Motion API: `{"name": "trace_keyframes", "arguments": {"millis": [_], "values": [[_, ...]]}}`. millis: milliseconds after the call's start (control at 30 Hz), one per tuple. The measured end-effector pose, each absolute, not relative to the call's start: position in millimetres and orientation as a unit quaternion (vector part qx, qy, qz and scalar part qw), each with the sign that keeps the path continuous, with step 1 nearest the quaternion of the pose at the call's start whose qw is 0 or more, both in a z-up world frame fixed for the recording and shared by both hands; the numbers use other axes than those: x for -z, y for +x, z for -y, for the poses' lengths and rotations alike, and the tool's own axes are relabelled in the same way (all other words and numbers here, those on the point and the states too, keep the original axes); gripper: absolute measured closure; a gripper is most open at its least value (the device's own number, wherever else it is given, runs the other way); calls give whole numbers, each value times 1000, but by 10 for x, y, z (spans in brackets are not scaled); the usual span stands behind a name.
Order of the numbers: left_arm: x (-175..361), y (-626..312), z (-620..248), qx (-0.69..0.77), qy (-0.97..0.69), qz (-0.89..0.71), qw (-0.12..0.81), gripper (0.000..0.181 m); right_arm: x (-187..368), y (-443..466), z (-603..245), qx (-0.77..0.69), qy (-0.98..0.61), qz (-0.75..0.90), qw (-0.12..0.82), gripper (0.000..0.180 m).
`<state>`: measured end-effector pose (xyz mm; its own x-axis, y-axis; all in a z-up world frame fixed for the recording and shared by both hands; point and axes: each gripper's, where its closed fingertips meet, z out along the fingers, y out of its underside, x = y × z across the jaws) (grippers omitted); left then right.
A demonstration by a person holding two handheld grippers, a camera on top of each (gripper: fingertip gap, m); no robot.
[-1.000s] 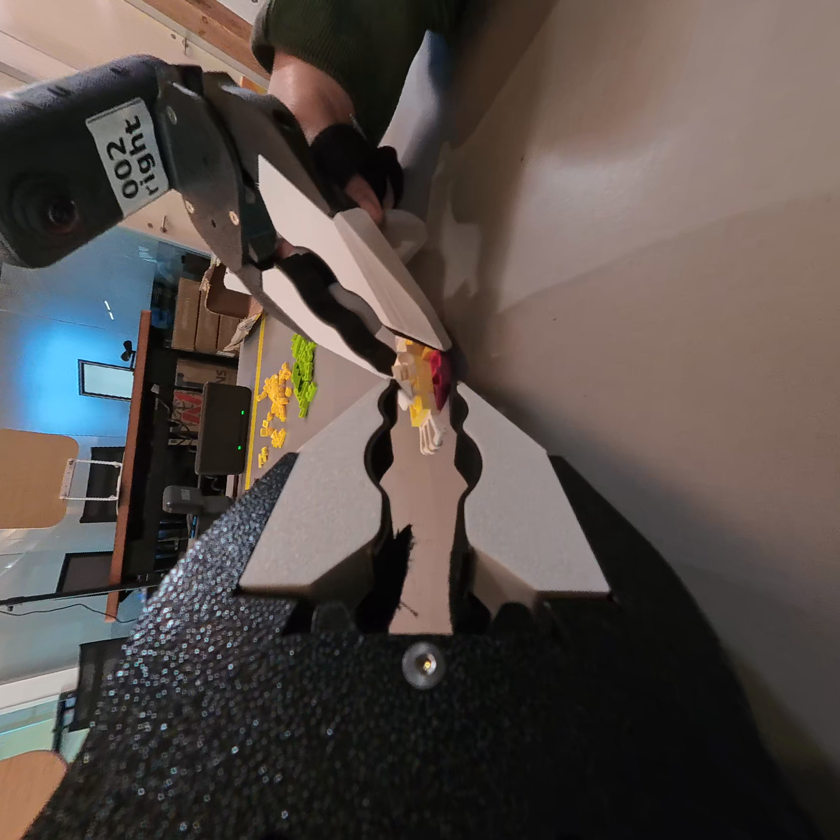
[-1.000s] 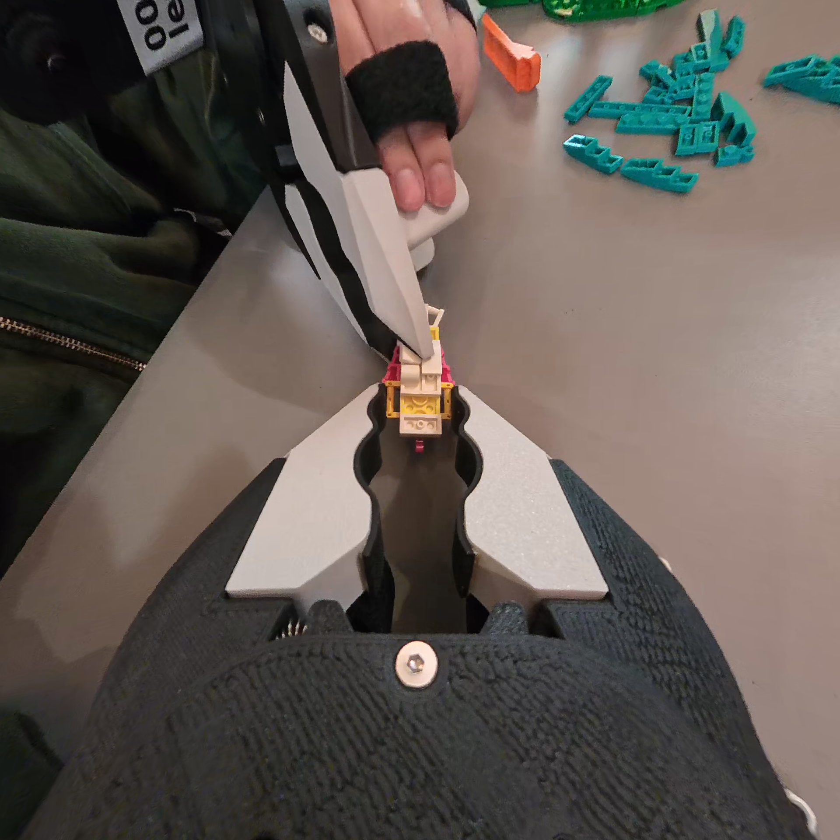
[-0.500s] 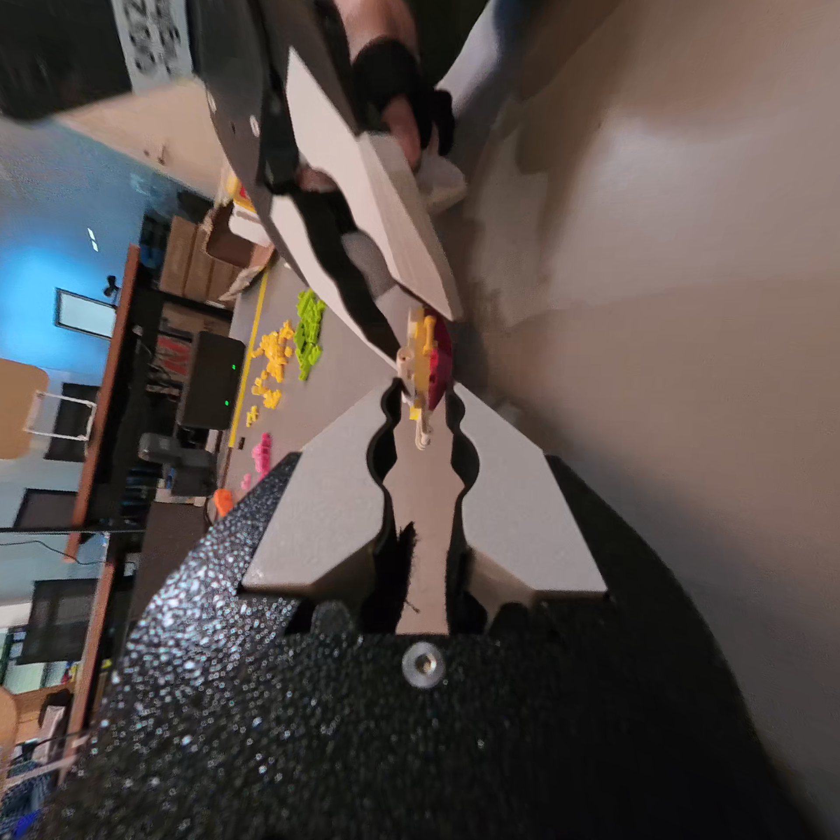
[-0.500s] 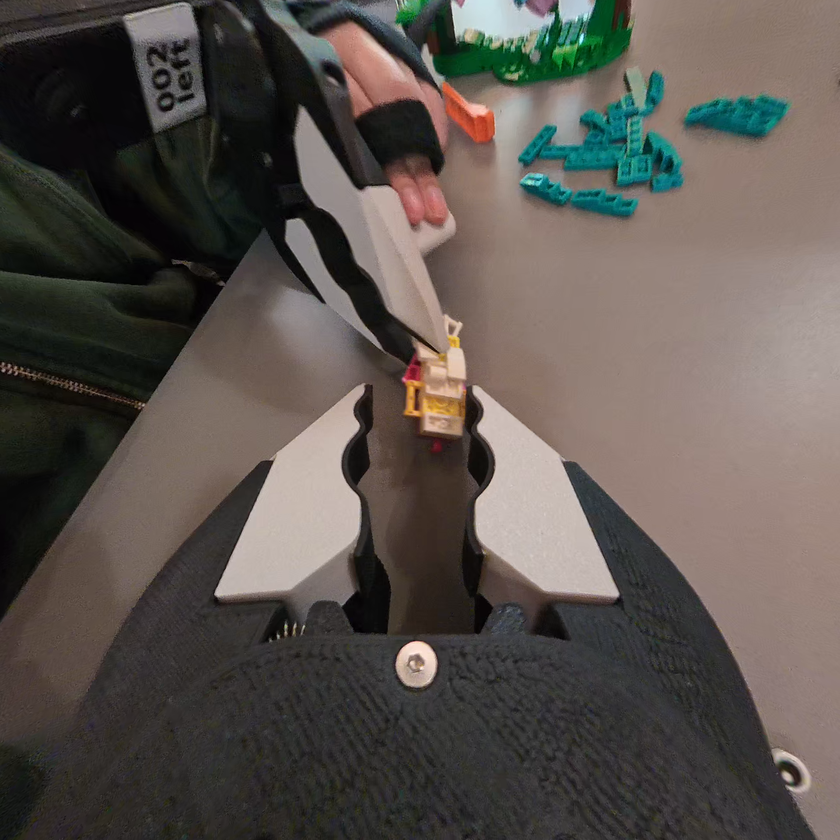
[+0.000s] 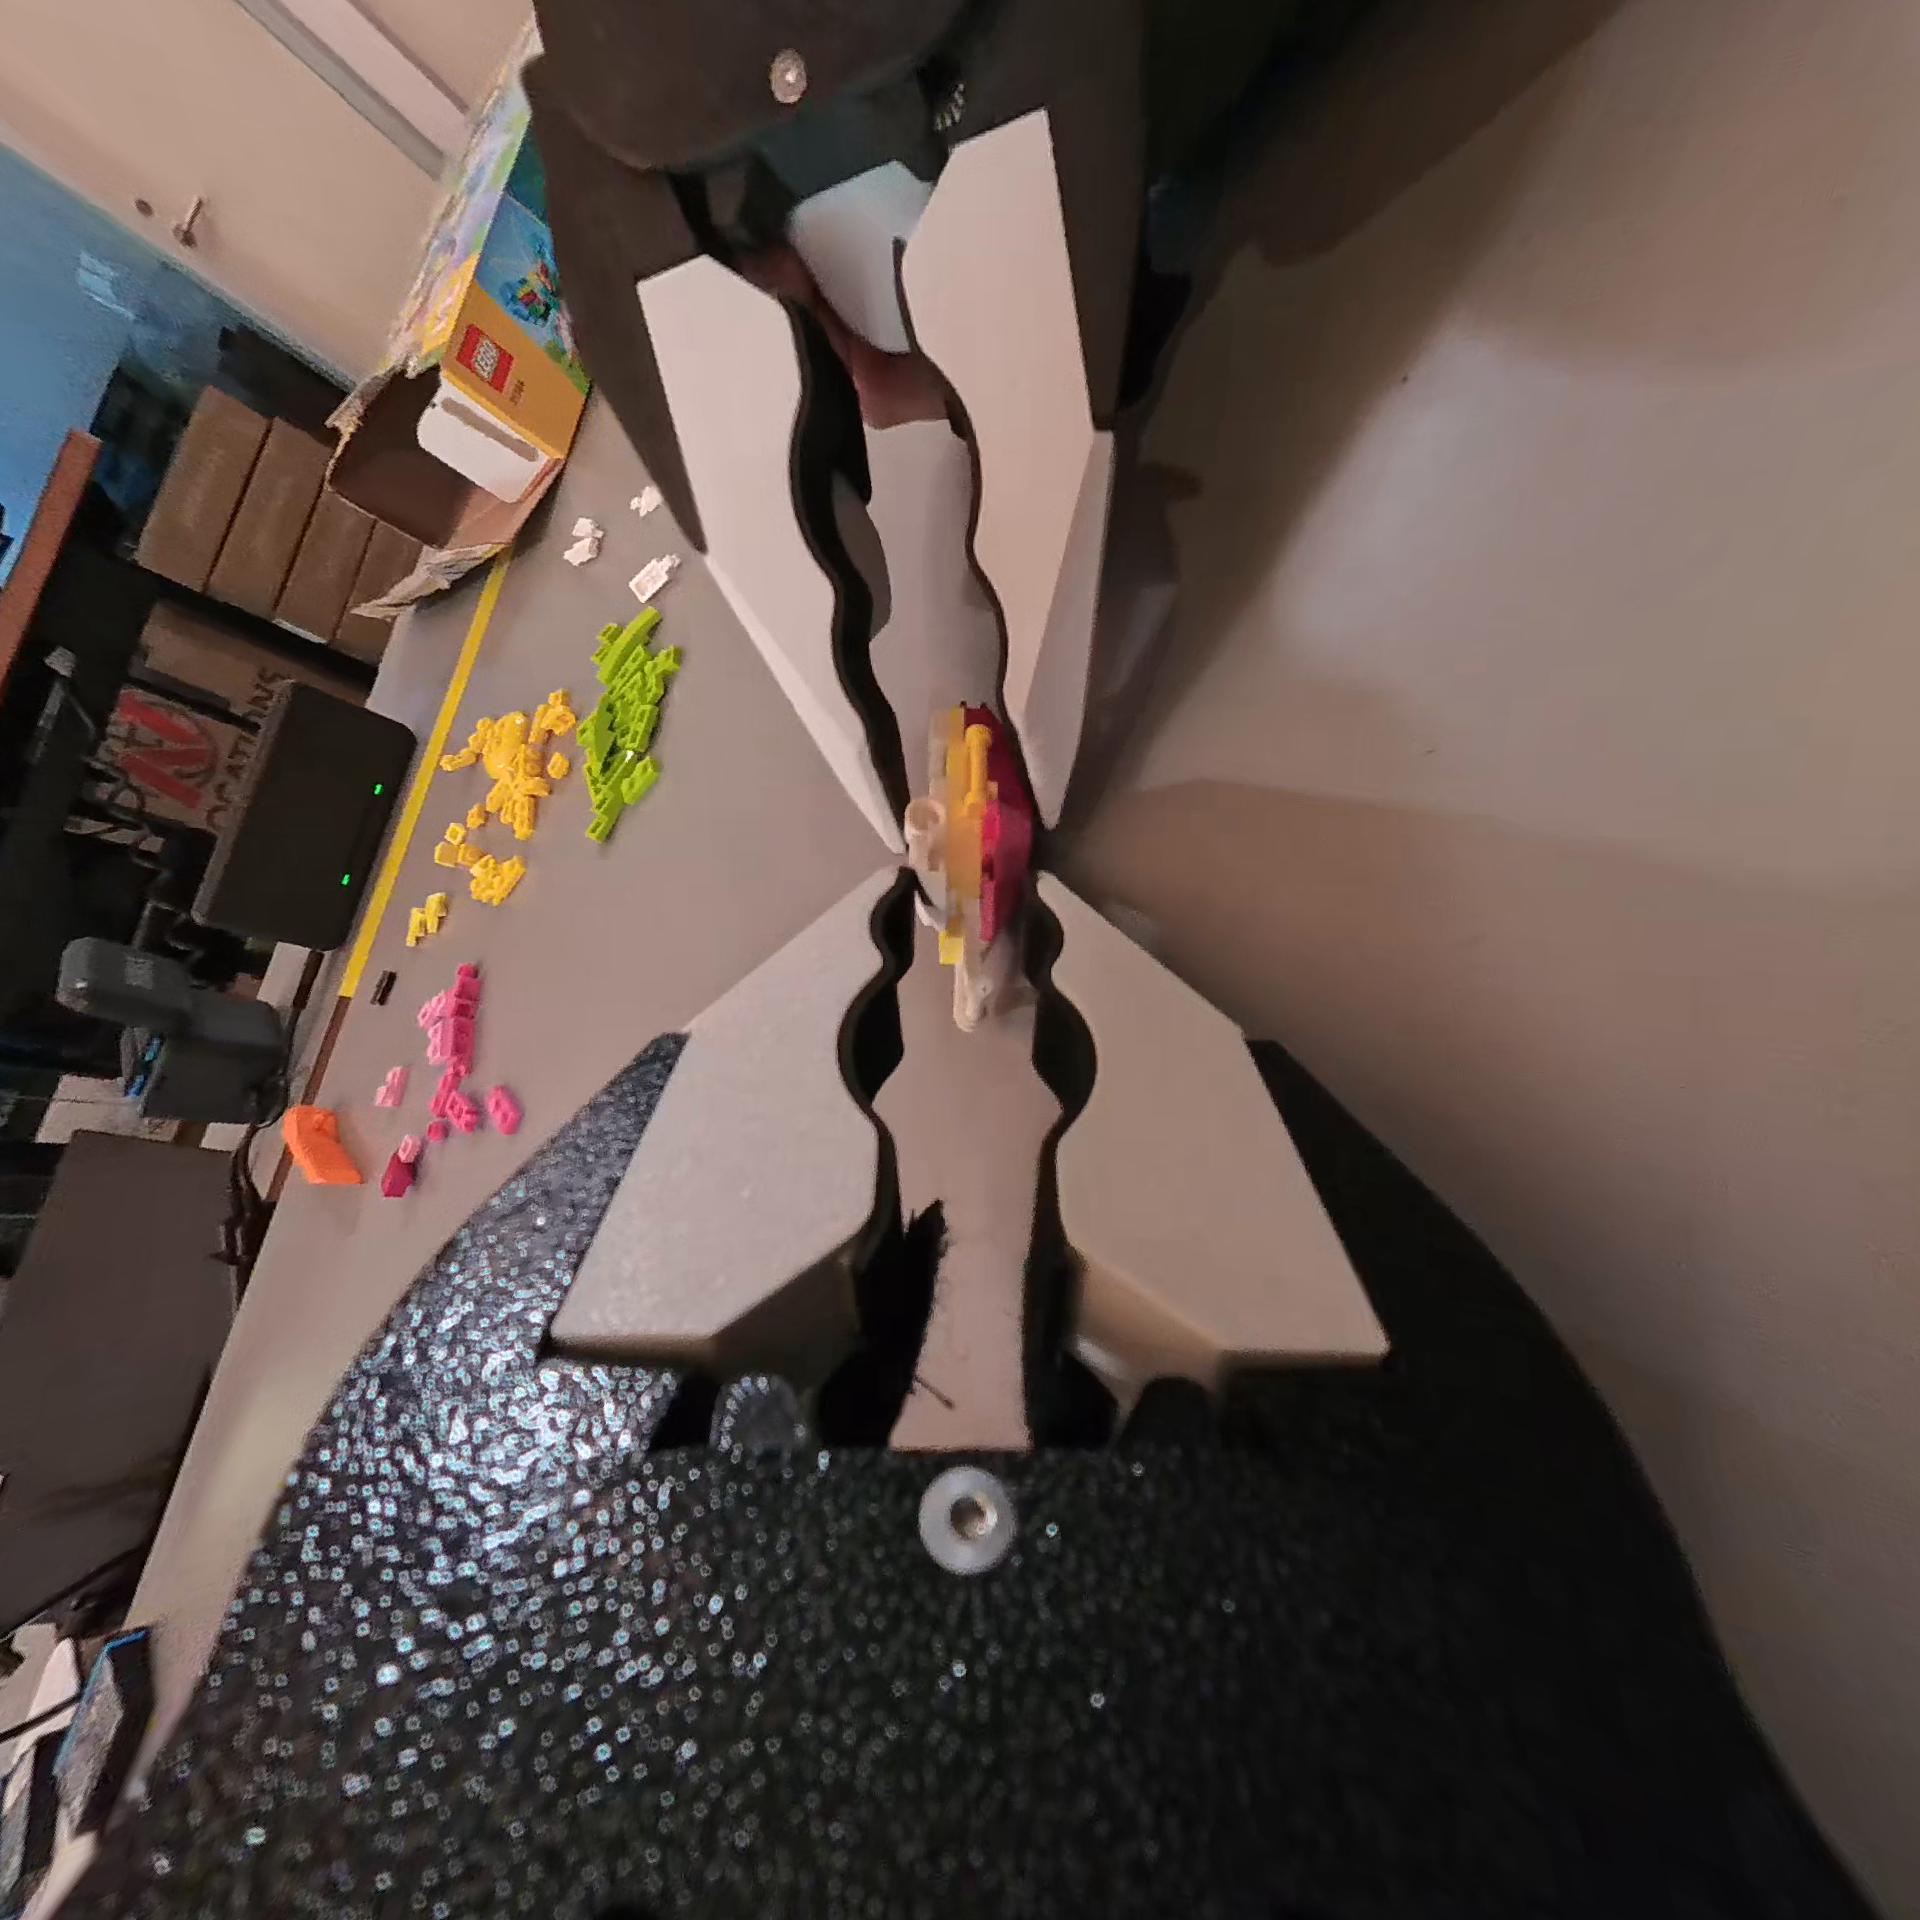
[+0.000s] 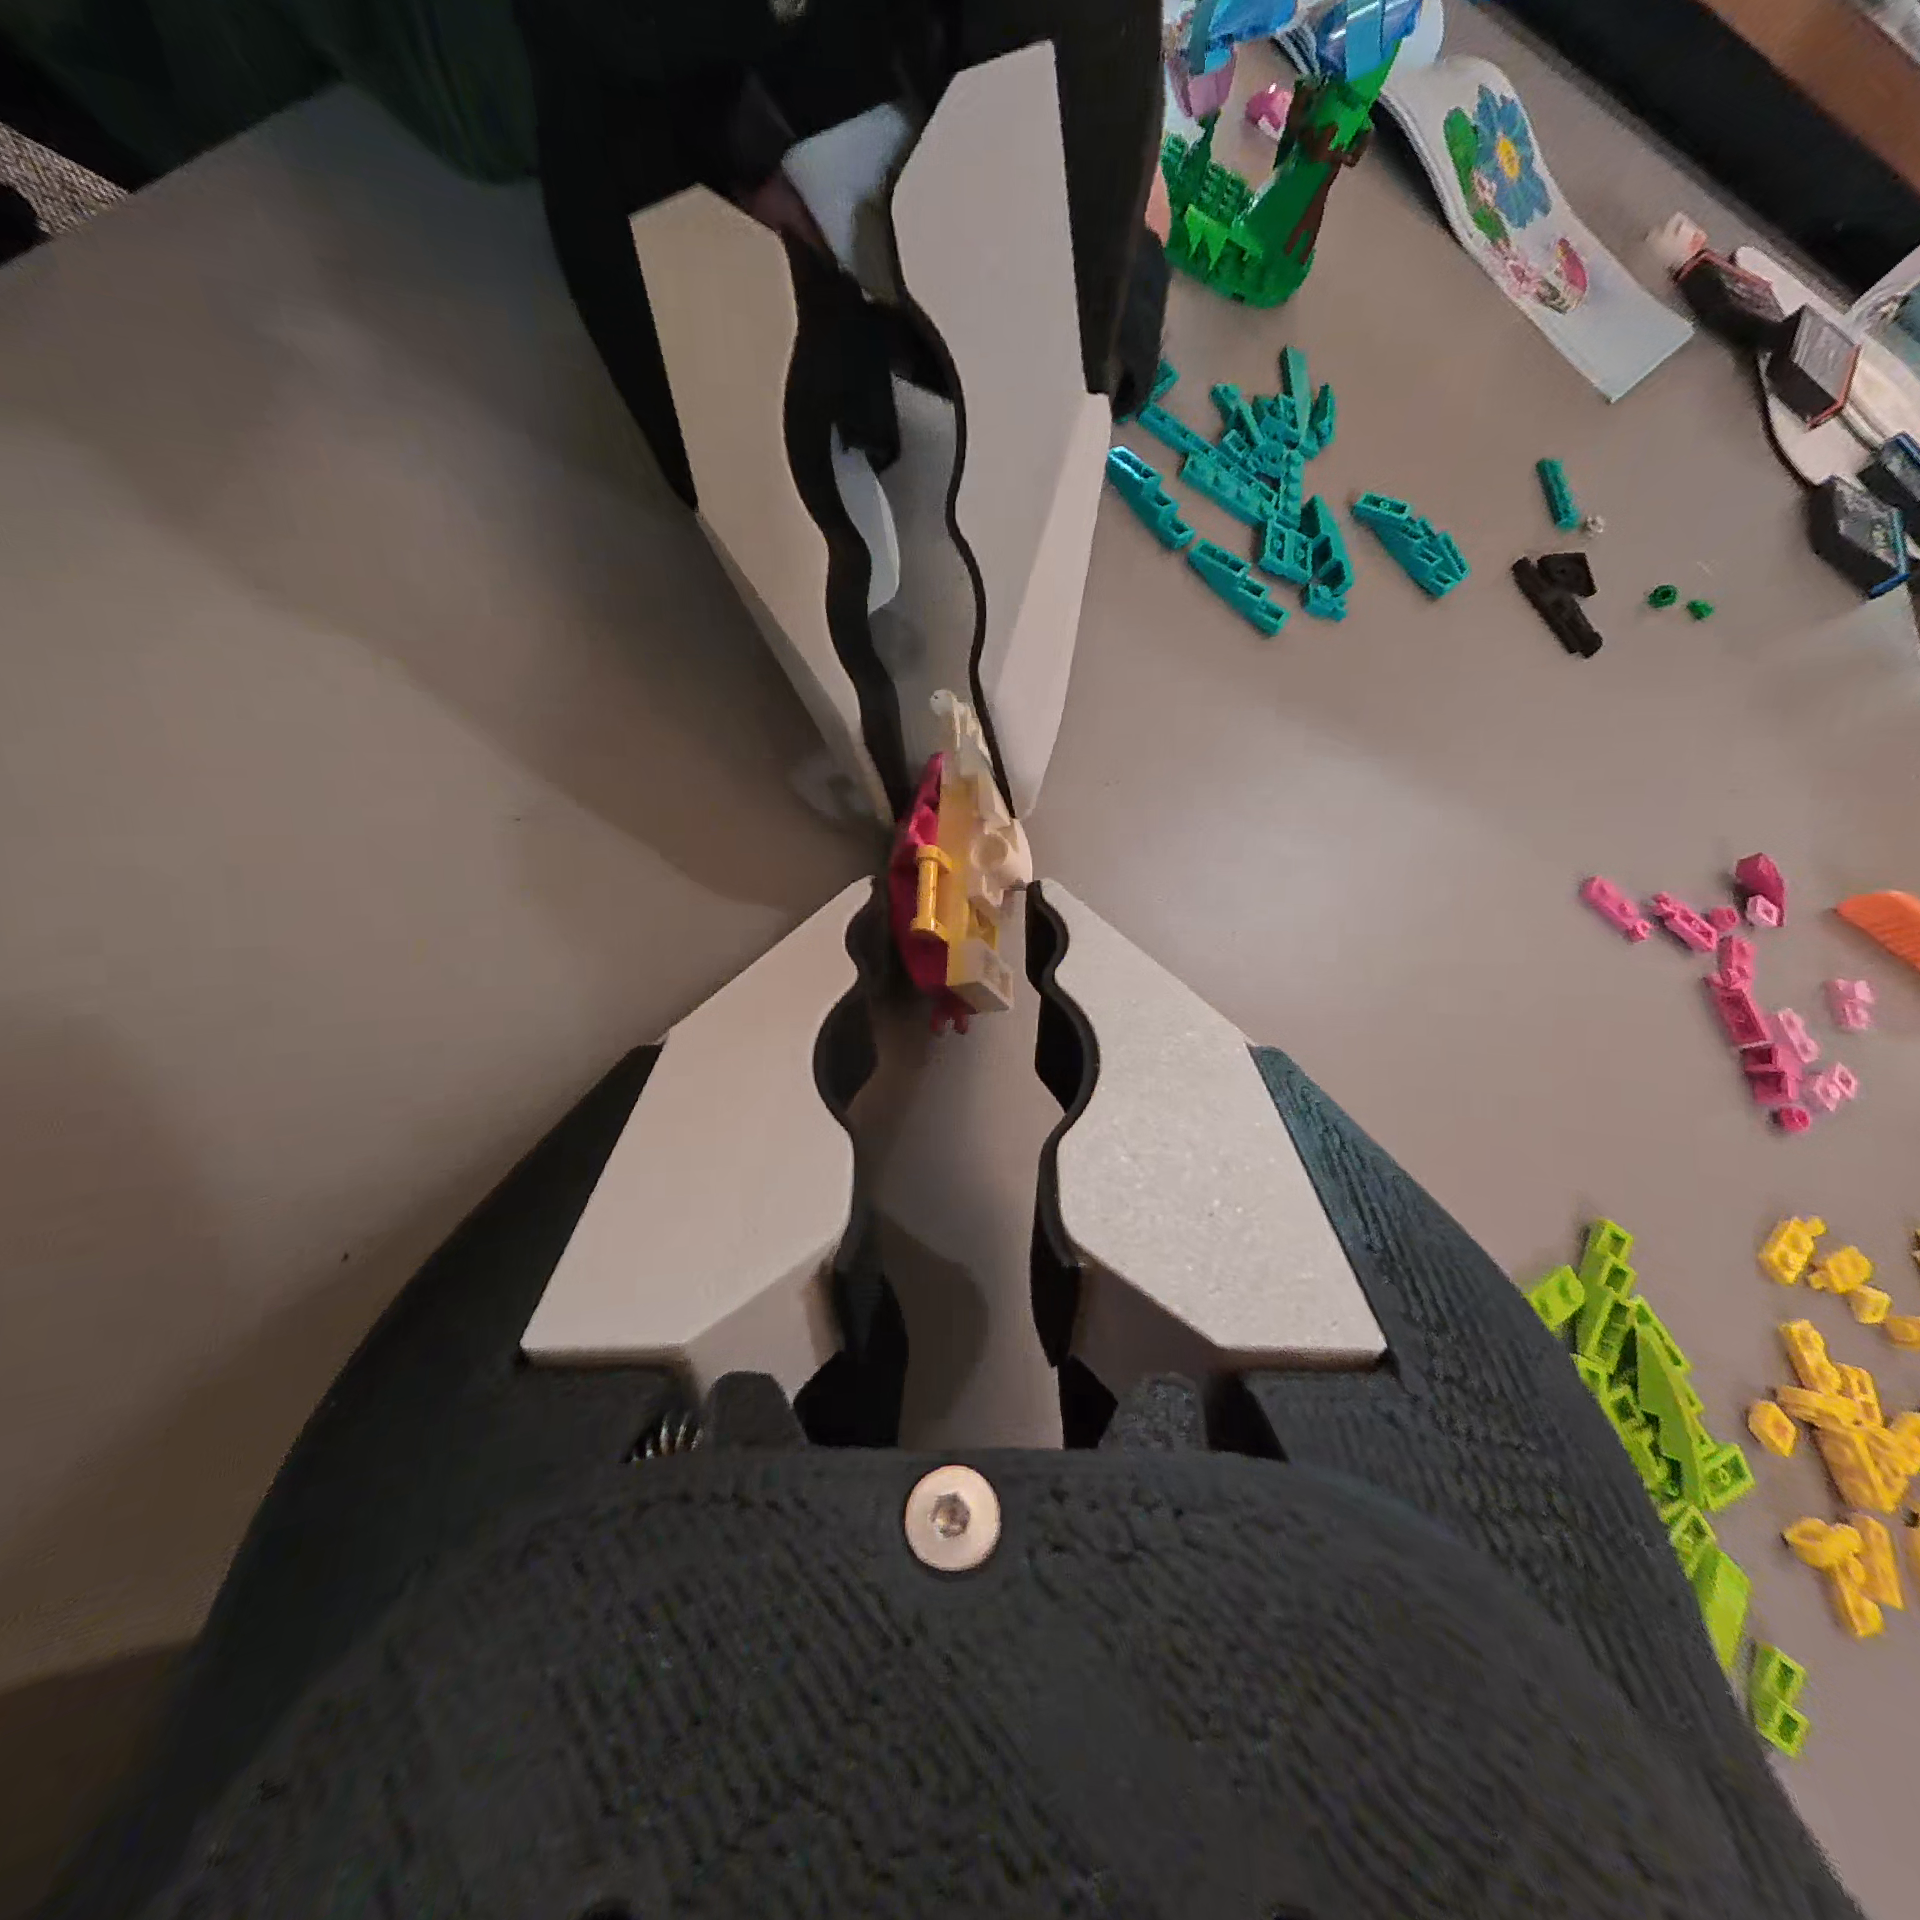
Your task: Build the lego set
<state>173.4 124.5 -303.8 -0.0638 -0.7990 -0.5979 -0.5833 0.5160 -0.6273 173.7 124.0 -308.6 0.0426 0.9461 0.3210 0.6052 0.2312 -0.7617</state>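
A small lego assembly (image 6: 961,894) of magenta, yellow and white pieces is held above the grey table (image 6: 364,623). It also shows in the left wrist view (image 5: 987,821), edge-on. My right gripper (image 6: 951,894) is shut on its near end. My left gripper (image 5: 968,883) is shut on the opposite end. The two grippers meet tip to tip. The left gripper (image 6: 951,805) comes in from the top of the right wrist view. The right gripper (image 5: 971,831) comes in from the top of the left wrist view.
Loose piles lie to the right: teal pieces (image 6: 1268,499), pink pieces (image 6: 1756,1008), lime pieces (image 6: 1652,1392), yellow pieces (image 6: 1849,1434), black pieces (image 6: 1558,603). A green built model (image 6: 1257,208) and an instruction booklet (image 6: 1538,208) stand at the back. A lego box (image 5: 509,353) sits beyond the piles. Less than 4 cm separates the two grippers' tips.
The right gripper opened, swung round to face the left gripper head-on, and closed on the assembly again. The assembly has turned edge-on and the left gripper kept hold of it.
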Motion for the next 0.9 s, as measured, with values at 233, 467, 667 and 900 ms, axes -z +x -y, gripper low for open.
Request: {"name": "trace_keyframes", "arguments": {"millis": [233, 467, 667, 900], "values": [[3028, 1743, -1255, 129, -475, -720, 489, 162, 3078, 1741, -1241, -219, -594, 655, 412, 159], [3045, 1754, -1257, 145, -482, -717, 482, 161, 3077, 1739, -1236, -221, -594, 656, 410, 159], [3033, 1752, -1256, 155, -487, -712, 482, 159, 3078, 1741, -1224, -227, -595, 655, 406, 159], [3020, 1727, -1245, 171, -495, -702, 482, 158, 3079, 1741, -1209, -233, -596, 655, 402, 160]]}}
